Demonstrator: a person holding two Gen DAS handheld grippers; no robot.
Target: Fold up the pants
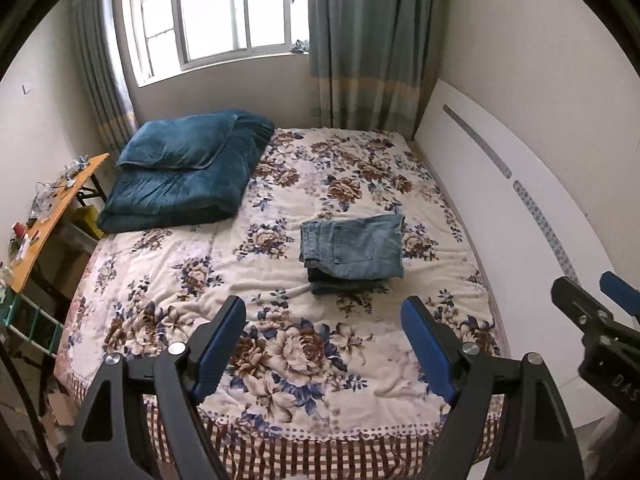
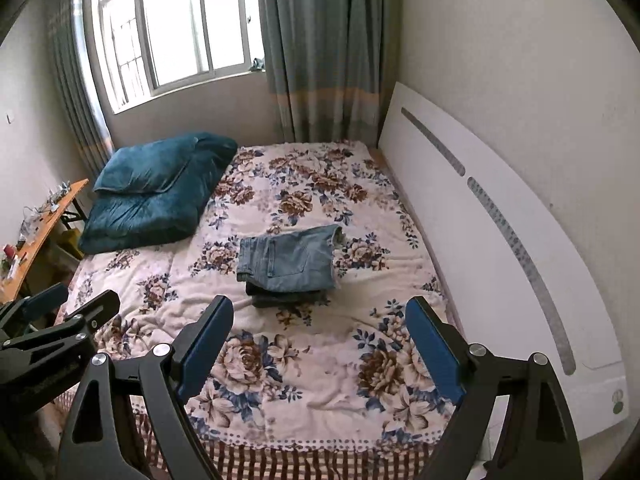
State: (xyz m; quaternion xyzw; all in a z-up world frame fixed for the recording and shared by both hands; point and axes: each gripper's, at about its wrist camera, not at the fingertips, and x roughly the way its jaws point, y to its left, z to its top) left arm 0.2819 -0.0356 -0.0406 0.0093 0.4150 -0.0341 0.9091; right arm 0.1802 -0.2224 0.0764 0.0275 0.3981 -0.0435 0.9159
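Note:
A pair of blue jeans [image 1: 354, 250] lies folded into a compact stack on the floral bedspread [image 1: 280, 320], right of the bed's middle; it also shows in the right wrist view [image 2: 290, 262]. My left gripper [image 1: 324, 312] is open and empty, held above the near end of the bed, short of the jeans. My right gripper [image 2: 320, 312] is open and empty too, at about the same distance from the jeans. Each gripper shows at the edge of the other's view: the right gripper [image 1: 592, 292] and the left gripper [image 2: 80, 300].
A folded dark teal quilt with a pillow [image 1: 188, 168] lies at the bed's far left. A white headboard [image 1: 520, 208] runs along the right wall. A cluttered orange side table [image 1: 44, 216] stands left of the bed. Window and curtains [image 1: 360, 40] are behind.

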